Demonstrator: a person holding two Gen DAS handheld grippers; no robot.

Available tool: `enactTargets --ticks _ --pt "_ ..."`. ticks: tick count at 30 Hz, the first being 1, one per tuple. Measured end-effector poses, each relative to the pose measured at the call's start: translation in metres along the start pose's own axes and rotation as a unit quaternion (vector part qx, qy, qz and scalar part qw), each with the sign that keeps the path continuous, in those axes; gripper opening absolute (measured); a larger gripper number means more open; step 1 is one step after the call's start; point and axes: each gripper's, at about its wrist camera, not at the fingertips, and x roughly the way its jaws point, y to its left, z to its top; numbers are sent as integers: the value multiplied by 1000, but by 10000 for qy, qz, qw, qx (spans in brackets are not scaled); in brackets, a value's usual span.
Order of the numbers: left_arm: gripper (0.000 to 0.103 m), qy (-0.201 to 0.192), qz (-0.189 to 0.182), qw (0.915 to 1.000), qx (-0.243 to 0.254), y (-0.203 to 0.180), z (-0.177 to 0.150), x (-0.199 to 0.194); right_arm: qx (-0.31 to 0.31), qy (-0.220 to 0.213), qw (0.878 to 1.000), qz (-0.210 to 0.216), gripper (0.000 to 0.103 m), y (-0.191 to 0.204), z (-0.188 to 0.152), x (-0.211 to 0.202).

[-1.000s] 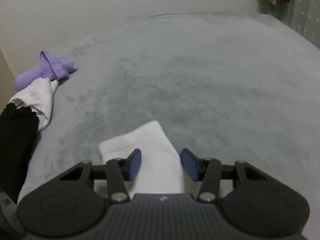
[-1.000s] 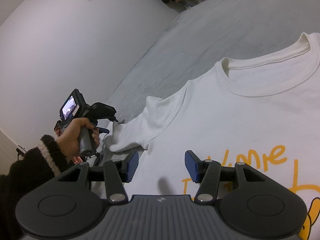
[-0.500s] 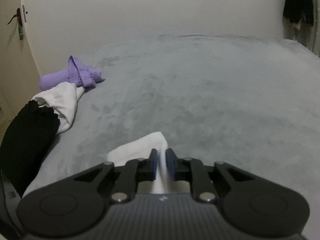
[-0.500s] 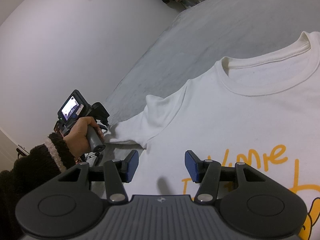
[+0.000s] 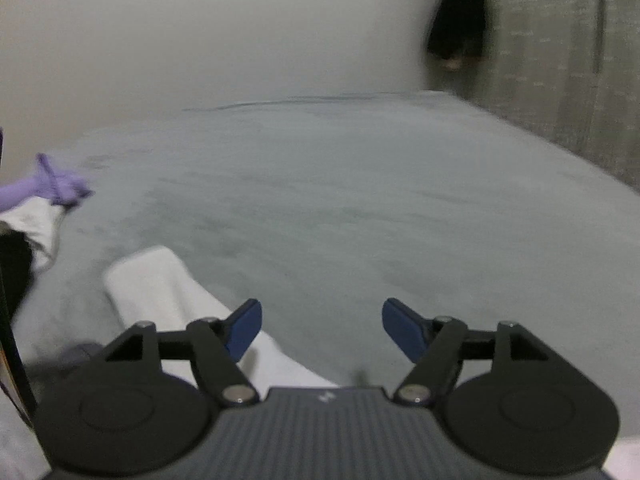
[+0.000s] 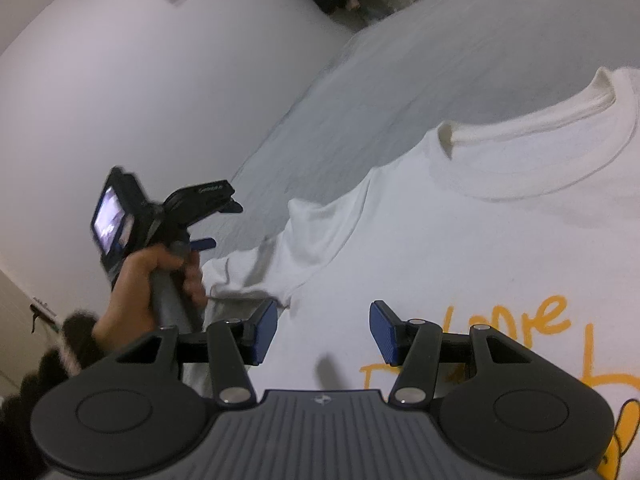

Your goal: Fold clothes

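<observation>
The left gripper (image 5: 322, 322) is seen with its jaws spread, having just been opening; nothing lies between them, and the white sleeve (image 5: 160, 284) rests released below and to its left on the bed. The right gripper (image 6: 323, 330) is held part-open above the chest of the white T-shirt (image 6: 460, 248), gripping nothing.

The shirt is spread face up on the grey bedcover (image 5: 340, 200), collar away from the camera, orange lettering (image 6: 516, 328) near the right gripper. The sleeve appears to have been straightened outward; a fold inward is judged to come next. For a clean fold, the sleeve should be pinched near its cuff and carried across the chest while the body is kept flat, and wrinkles at the armpit should be smoothed first.

The bedcover is bounded by a plain pale wall (image 5: 240, 40). At the left edge a purple garment (image 5: 48, 184) lies with other clothes, well apart from the shirt. Something dark (image 5: 456, 24) hangs in the far corner.
</observation>
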Motion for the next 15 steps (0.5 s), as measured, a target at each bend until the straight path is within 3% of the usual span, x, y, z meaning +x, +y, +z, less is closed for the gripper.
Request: enactTargets --ticks 5,9,15 --pt "65 10 -849 9964 3 -3 -39 -31 -94 -669 9975 -216 52 4 2 -13" --pt "46 68 -1292 9899 582 -7 -64 -33 -204 -1083 9926 -519 52 9 1 -16" --pt "39 129 -1764 9758 1285 14 -83 -23 -826 -1074 9829 -1244 40 29 -5 2"
